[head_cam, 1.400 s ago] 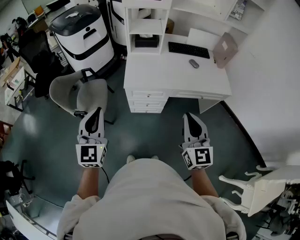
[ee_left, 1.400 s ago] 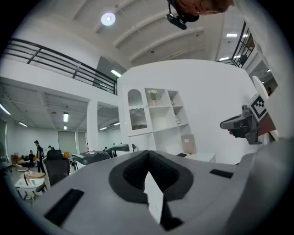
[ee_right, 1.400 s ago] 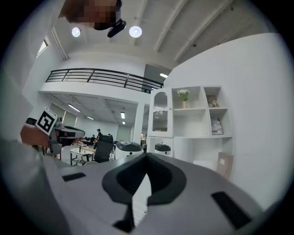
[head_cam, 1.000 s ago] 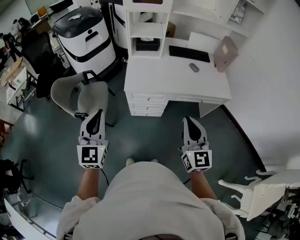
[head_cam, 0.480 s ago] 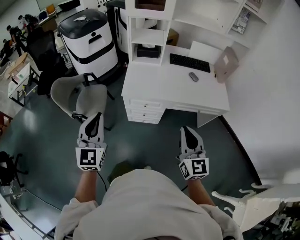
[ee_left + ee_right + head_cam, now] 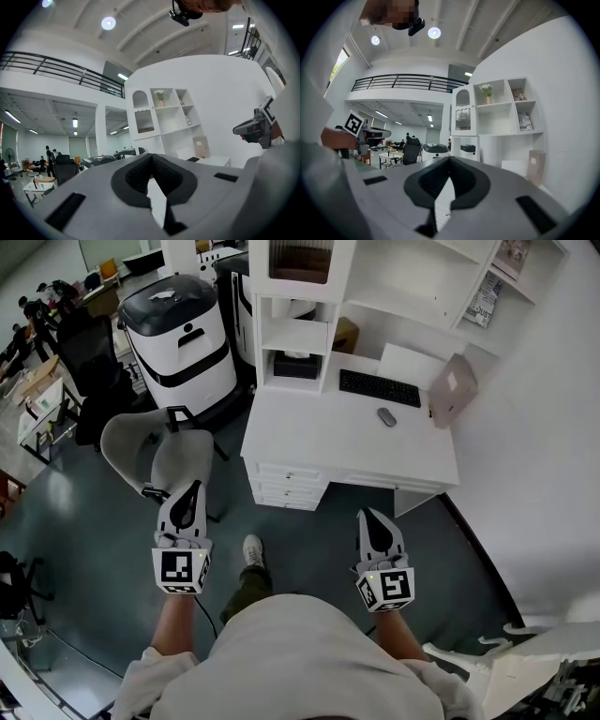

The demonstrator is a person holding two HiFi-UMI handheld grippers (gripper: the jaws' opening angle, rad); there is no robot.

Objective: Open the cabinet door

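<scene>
The cabinet door (image 6: 300, 263), a ribbed glass panel in a white frame, sits closed at the top left of the white hutch above the desk (image 6: 349, 442). It also shows in the left gripper view as the cabinet door (image 6: 144, 121) and in the right gripper view as the cabinet door (image 6: 462, 115), far ahead of both. My left gripper (image 6: 193, 487) and right gripper (image 6: 367, 514) are held level over the floor, well short of the desk. In each gripper view the left gripper (image 6: 151, 157) and the right gripper (image 6: 450, 159) are shut and hold nothing.
On the desk lie a keyboard (image 6: 379, 387), a mouse (image 6: 386, 416) and a leaning brown board (image 6: 454, 388). Drawers (image 6: 289, 484) face me. A grey chair (image 6: 157, 444) and a white-and-black machine (image 6: 180, 334) stand left. A white carved chair (image 6: 525, 652) stands at the lower right.
The person has stepped toward the desk, and a foot now shows ahead of the body. More of the hutch and its glass door has come into view. Both grippers stay shut.
</scene>
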